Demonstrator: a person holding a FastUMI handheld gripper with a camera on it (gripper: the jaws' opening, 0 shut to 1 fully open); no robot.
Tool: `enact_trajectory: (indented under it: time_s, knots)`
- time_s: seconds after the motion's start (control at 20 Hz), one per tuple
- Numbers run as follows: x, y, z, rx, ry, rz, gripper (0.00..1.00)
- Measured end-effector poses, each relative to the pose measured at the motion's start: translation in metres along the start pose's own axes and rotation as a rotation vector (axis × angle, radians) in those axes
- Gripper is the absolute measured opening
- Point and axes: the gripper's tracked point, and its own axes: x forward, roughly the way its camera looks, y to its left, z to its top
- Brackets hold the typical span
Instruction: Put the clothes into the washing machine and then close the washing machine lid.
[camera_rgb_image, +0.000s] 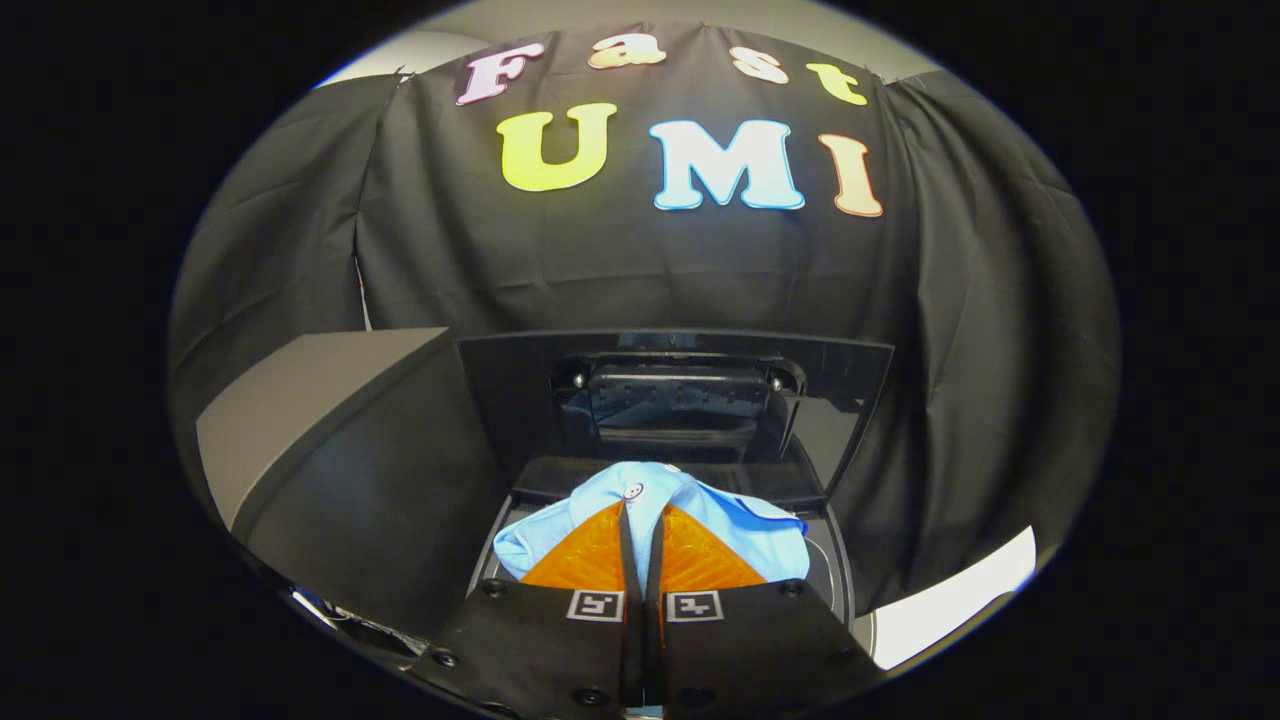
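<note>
Item: my gripper, fingers pinched tight on light-blue garment, over open washing machine; lid upright.

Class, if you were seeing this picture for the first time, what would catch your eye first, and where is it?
First, the light blue garment, bunched between the gripper fingers, which are closed on a fold of it. It hangs over the washing machine opening. Just beyond stands the raised dark lid, upright against the black cloth wall.
</note>
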Motion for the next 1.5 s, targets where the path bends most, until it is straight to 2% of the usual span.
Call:
enact_trajectory:
  time_s: [0.35, 0.75, 0.85, 1.05, 1.1, 1.3, 1.5]
  knots:
    - [0.014, -0.001, -0.044, -0.001, 0.108, -0.011, 0.04]
    - [0.013, 0.000, -0.077, -0.002, 0.205, -0.046, 0.12]
    - [0.012, 0.003, -0.076, 0.000, 0.192, -0.047, 0.21]
    - [0.009, 0.002, -0.068, -0.017, 0.175, -0.066, 0.99]
    - [0.008, 0.002, -0.065, -0.016, 0.167, -0.071, 0.97]
    - [0.007, 0.002, -0.053, -0.011, 0.138, -0.072, 0.97]
    - [-0.001, 0.002, -0.014, -0.002, 0.020, -0.074, 0.97]
